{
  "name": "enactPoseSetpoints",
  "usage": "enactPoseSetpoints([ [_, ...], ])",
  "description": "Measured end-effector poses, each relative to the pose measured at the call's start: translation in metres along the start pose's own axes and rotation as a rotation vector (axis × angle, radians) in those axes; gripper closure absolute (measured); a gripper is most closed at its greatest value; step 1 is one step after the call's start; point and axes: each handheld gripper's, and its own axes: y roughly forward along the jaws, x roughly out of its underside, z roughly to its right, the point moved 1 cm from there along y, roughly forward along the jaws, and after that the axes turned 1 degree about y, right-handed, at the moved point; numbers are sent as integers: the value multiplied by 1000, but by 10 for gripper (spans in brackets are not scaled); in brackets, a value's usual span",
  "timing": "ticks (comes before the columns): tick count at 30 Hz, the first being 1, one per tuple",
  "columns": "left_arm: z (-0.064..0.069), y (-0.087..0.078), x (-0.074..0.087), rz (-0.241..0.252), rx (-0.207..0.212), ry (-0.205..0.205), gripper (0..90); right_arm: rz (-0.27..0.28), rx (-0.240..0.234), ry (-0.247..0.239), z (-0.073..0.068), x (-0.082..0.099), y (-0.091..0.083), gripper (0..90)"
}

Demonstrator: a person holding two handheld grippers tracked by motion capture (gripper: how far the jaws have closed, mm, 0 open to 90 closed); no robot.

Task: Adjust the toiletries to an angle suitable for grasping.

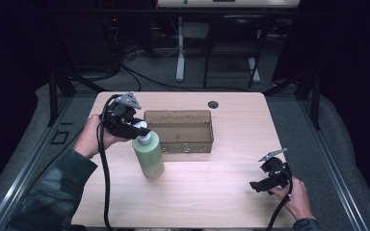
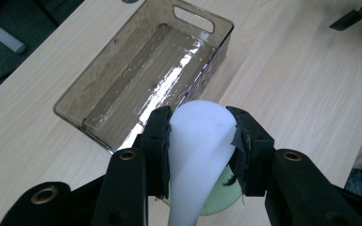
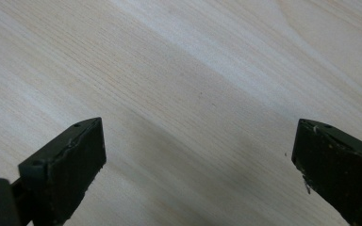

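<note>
Bench (image 1: 212, 192), light wood. Smoky plastic bin (image 1: 179, 131) sits just beside and beyond the green bottle (image 1: 149, 159), which stands upright w/ long axis vertical. Left hand-held gripper (image 1: 137, 129) is clamped on bottle's white cap (image 2: 200, 141); bin lies ahead-left of jaws. Right hand-held gripper (image 1: 260, 185), wide apart, well off to the right, holds nothing.

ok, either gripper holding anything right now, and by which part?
Left gripper is shut on the green bottle, jaws on either side of its white cap. Right gripper is open over bare table, holding nothing.
</note>
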Motion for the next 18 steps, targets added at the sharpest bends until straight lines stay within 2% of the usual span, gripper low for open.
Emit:
enactPoseSetpoints([
  [3,-2,-1,-4,-40,17,7,625,-1,-1,0,0,0,0,30],
  [4,-2,-1,-4,-40,17,7,625,-1,-1,0,0,0,0,30],
  [5,-2,-1,-7,-65,20,17,625,-2,-1,-1,0,0,0,30],
  [6,-2,-1,-7,-65,20,17,625,-2,-1,-2,0,0,0,30],
  [7,-2,-1,-10,-93,18,30,625,-3,0,-4,0,0,0,30],
  [9,-1,-1,-11,-101,19,25,625,-1,-3,0,0,0,0,30],
  [16,-4,-2,-18,-163,13,46,626,-2,2,5,0,1,0,30],
  [18,-5,-2,-18,-165,11,48,626,-3,4,5,0,1,0,31],
])
